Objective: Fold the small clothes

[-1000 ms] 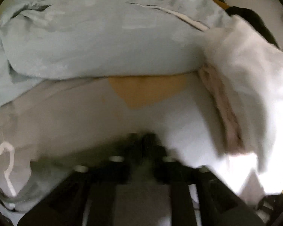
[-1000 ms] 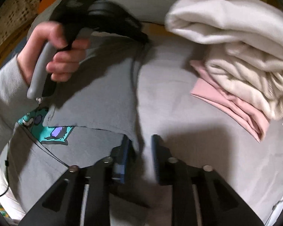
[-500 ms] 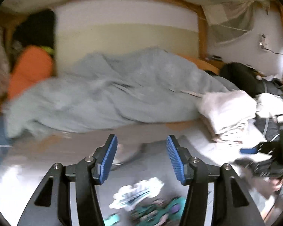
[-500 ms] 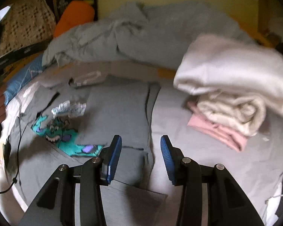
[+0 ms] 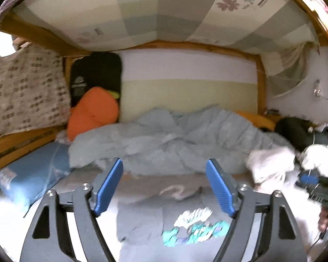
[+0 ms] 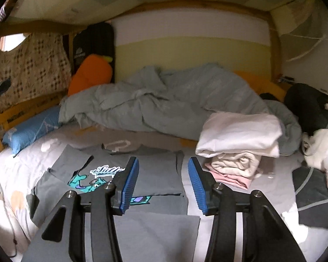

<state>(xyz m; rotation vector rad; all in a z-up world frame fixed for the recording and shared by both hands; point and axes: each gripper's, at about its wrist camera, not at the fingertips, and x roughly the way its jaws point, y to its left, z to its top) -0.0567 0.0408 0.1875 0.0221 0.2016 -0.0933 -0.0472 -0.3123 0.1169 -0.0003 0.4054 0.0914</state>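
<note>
While both grippers are hanging above the bed, the grey T-shirt (image 6: pixel 155 174) is lying flat below them, its length running toward the blanket (image 6: pixel 175 100). The right gripper (image 6: pixel 163 184) is nearer; the left gripper (image 5: pixel 164 187) has just been opening, both are holding nothing.

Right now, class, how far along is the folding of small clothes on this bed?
Done: a folded stack of white, cream and pink pieces. In hand: nothing; left gripper and right gripper are open, their jaws having just been opening, empty. Left: the grey printed T-shirt, one side folded in, needs finishing.
</note>
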